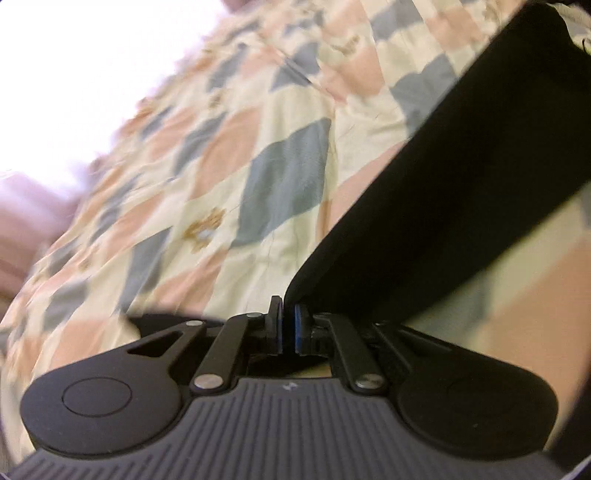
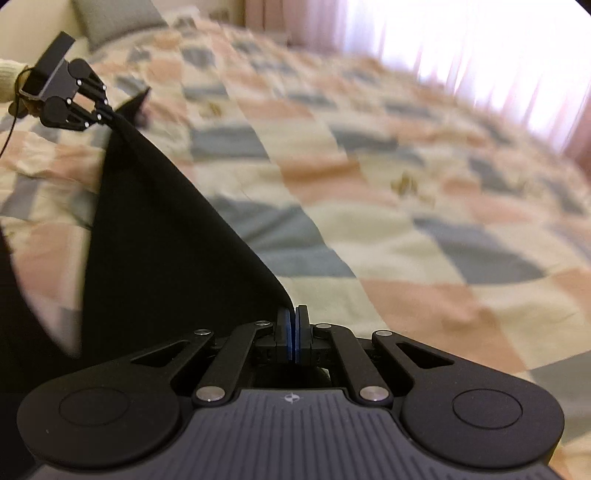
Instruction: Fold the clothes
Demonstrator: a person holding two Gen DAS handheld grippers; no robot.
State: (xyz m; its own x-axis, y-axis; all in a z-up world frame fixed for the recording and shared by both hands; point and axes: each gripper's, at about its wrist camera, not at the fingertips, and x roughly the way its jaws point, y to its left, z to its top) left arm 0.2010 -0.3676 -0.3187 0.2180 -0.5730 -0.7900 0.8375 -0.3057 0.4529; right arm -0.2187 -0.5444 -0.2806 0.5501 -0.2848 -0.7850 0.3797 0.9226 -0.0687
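Note:
A black garment [image 2: 162,236] hangs stretched in the air between my two grippers, above a bed. My right gripper [image 2: 294,314] is shut on one edge of it; the cloth runs up and left from the blue pads. At its far end, in the right wrist view, my left gripper [image 2: 114,116] pinches the other corner. In the left wrist view the left gripper [image 1: 288,306] is shut on the black garment [image 1: 461,177], which stretches away to the upper right. The lower part of the garment droops out of view at the left.
A quilt [image 2: 369,206] with pink, blue-grey and cream diamonds covers the bed beneath. Bright pink curtains [image 2: 461,48] hang beyond the far side. A grey pillow [image 2: 110,22] lies at the head. A cream sleeve [image 2: 9,79] shows behind the left gripper.

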